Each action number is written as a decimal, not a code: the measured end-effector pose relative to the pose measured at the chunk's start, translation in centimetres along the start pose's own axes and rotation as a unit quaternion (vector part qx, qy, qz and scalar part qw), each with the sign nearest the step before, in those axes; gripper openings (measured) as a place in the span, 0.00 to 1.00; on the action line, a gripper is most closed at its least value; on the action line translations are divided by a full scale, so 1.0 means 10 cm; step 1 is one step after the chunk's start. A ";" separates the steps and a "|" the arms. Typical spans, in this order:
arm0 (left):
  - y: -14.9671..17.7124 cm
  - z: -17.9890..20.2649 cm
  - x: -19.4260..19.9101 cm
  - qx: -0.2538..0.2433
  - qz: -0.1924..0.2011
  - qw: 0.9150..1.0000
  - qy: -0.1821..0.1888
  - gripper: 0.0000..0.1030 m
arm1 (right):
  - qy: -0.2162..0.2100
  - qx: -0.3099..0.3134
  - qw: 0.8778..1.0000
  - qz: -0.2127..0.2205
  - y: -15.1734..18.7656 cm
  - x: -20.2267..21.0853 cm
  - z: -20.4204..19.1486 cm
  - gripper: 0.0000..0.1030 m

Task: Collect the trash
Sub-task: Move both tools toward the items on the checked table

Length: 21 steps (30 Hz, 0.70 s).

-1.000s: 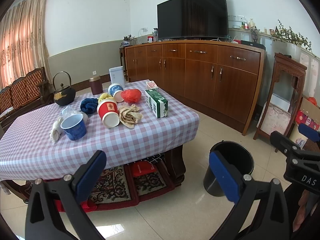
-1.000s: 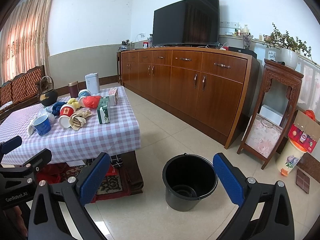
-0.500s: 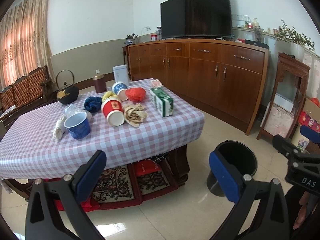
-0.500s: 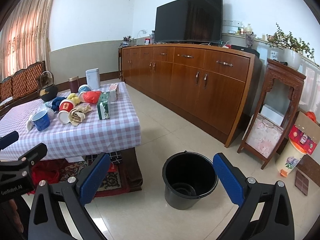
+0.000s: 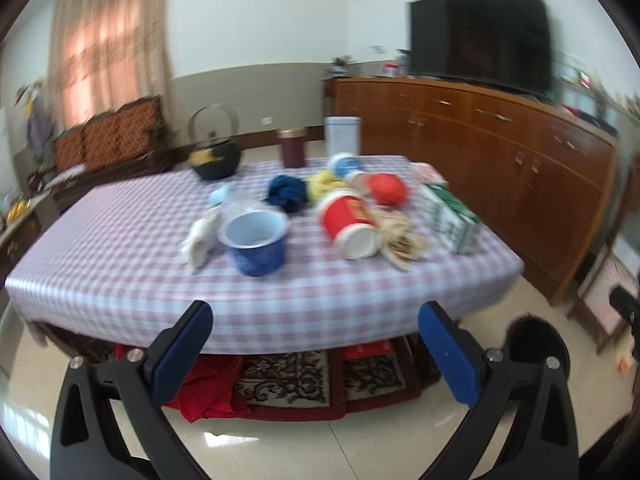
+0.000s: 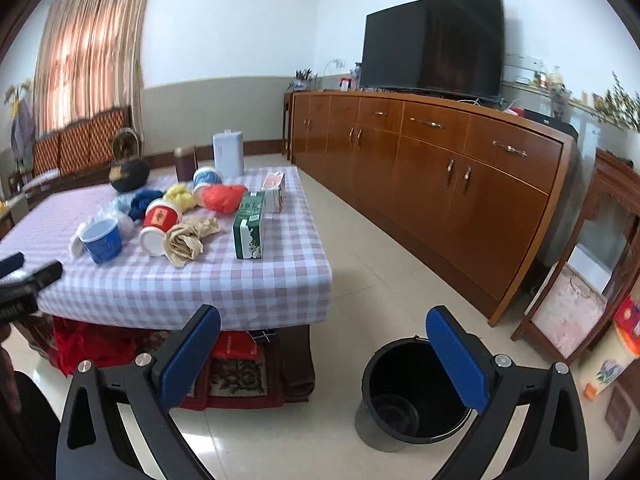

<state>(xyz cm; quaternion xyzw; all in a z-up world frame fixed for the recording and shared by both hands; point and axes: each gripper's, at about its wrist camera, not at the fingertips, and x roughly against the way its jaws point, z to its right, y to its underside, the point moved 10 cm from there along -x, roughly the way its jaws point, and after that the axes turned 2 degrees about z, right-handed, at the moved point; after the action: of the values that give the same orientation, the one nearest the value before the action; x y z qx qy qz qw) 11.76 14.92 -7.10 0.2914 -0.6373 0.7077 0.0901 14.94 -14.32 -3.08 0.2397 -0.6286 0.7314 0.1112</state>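
Trash lies on a low table with a checked cloth (image 5: 120, 272) (image 6: 280, 280): a blue cup (image 5: 256, 244) (image 6: 102, 242), a tipped red cup (image 5: 350, 220) (image 6: 158, 226), crumpled brown paper (image 5: 400, 236) (image 6: 188, 238), a green carton (image 5: 452, 216) (image 6: 250, 230), a red bag (image 5: 386, 188) (image 6: 222, 197), and blue and yellow wads. A black bucket (image 6: 412, 394) (image 5: 536, 346) stands on the floor right of the table. My left gripper (image 5: 316, 322) is open, low in front of the table. My right gripper (image 6: 324, 330) is open above the floor, beside the bucket. Both hold nothing.
A black kettle (image 5: 214, 156) (image 6: 128, 168), a maroon tin (image 5: 293, 148) and a white canister (image 6: 228, 154) stand at the table's far side. A long wooden sideboard (image 6: 440, 184) with a TV runs along the right wall. Rugs and red cloth (image 5: 208, 384) lie under the table.
Both views have swung left and closer to the table. The bucket has slid toward the right edge of the left wrist view. Both grippers stay open and empty.
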 end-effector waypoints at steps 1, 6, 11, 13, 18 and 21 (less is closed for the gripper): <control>0.00 -0.10 -0.05 0.009 -0.002 1.000 -0.004 1.00 | -0.014 -0.004 1.000 -0.001 -0.03 -0.05 -0.06 1.00; 0.02 -0.38 -0.26 0.034 -0.012 0.999 -0.020 1.00 | -0.044 0.008 0.999 -0.002 -0.14 -0.31 -0.38 1.00; 0.02 -0.50 -0.44 0.035 -0.018 0.999 -0.027 1.00 | -0.063 0.018 0.998 0.002 -0.28 -0.61 -0.65 1.00; 0.03 -0.54 -0.54 0.032 -0.026 0.999 -0.034 1.00 | -0.064 0.022 0.998 0.000 -0.32 -0.76 -0.72 1.00; 0.01 -0.60 -0.81 0.024 -0.028 0.998 -0.046 1.00 | -0.097 0.030 0.995 -0.002 -0.39 -0.99 -0.95 1.00; -0.02 -0.59 -0.96 0.024 -0.030 0.998 -0.044 1.00 | -0.129 0.044 0.991 -0.012 -0.39 -1.18 -1.26 0.90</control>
<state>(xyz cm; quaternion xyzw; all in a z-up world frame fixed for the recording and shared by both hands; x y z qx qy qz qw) 17.92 22.87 -12.13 0.3430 -0.6148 0.7061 0.0761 24.28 0.28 -6.70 0.3447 -0.6018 0.7199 0.0272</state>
